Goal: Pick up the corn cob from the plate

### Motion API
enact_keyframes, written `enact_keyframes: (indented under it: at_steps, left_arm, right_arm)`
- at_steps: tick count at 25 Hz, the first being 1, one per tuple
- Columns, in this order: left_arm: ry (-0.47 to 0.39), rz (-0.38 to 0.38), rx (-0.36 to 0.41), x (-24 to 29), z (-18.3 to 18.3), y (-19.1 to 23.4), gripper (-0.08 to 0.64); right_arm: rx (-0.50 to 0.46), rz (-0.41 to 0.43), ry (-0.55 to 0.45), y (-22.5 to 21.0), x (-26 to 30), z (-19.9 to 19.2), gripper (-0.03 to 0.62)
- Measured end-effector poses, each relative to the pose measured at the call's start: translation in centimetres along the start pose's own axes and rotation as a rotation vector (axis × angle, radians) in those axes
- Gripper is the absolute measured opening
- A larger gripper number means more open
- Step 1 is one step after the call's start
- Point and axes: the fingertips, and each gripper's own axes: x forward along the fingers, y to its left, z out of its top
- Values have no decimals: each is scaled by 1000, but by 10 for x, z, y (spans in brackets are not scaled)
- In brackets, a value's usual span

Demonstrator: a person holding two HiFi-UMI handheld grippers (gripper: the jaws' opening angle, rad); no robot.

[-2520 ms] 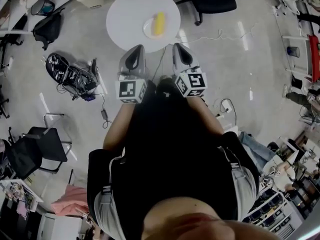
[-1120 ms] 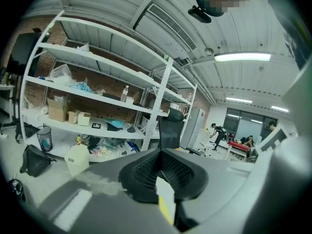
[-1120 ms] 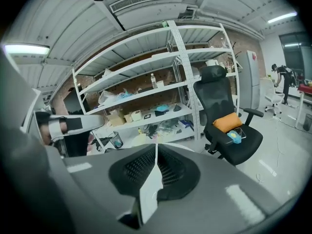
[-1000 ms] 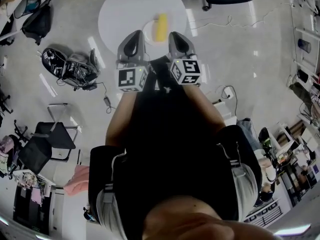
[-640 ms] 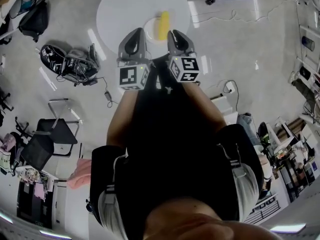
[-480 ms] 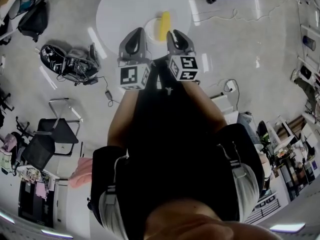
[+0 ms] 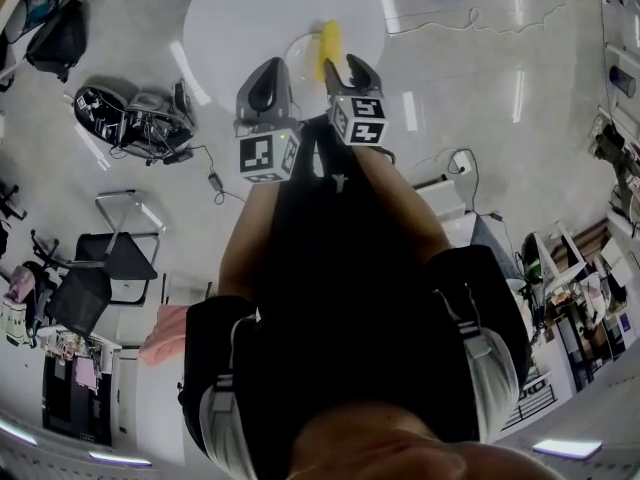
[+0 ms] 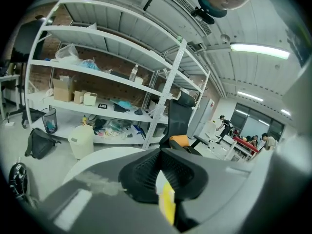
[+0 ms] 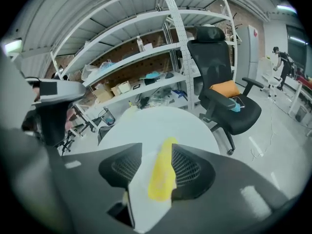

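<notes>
Low in the head view the person's dark-clad torso (image 7: 350, 318) is seen, with both forearms (image 7: 245, 238) stretched up the frame. Left of centre, the left gripper (image 7: 268, 68) is held with its jaws brought together at the tips and nothing clamped. It is judged to be kept aside as the spare hand.

Just to its right, the right gripper (image 7: 344, 65) is tipped downward. Its jaws have just been opening and are spread to a moderate gape, presumably so that the cob's width can be cleared. In the right gripper view the corn cob (image 9: 162, 174) is framed in that gap, lying lengthwise along the line of sight. No pad is pressed on it, and it rests beyond the tips on the plate (image 9: 139, 204).

In the head view the cob is found at upper centre, toward the plate's right side, near the lower edge of the round white table (image 7: 250, 18). The approach is judged under way, with the grasp not yet made.

Beyond the table, an office chair (image 9: 224, 96) and loaded shelves (image 9: 146, 48) are seen in the upper part of the right gripper view.
</notes>
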Motion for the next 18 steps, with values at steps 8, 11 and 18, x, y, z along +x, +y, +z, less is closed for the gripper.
enact_keyframes:
  at_steps: [8, 11, 18]
  left_arm:
    - [32, 8, -30, 10, -21, 2, 2]
    - [40, 10, -27, 15, -25, 2, 2]
    - [61, 12, -33, 22, -38, 6, 2]
  right_arm:
    - [15, -15, 111, -7, 30, -35, 242]
    - [20, -16, 143, -11, 40, -45, 264]
    - [21, -27, 189, -16, 55, -59, 282]
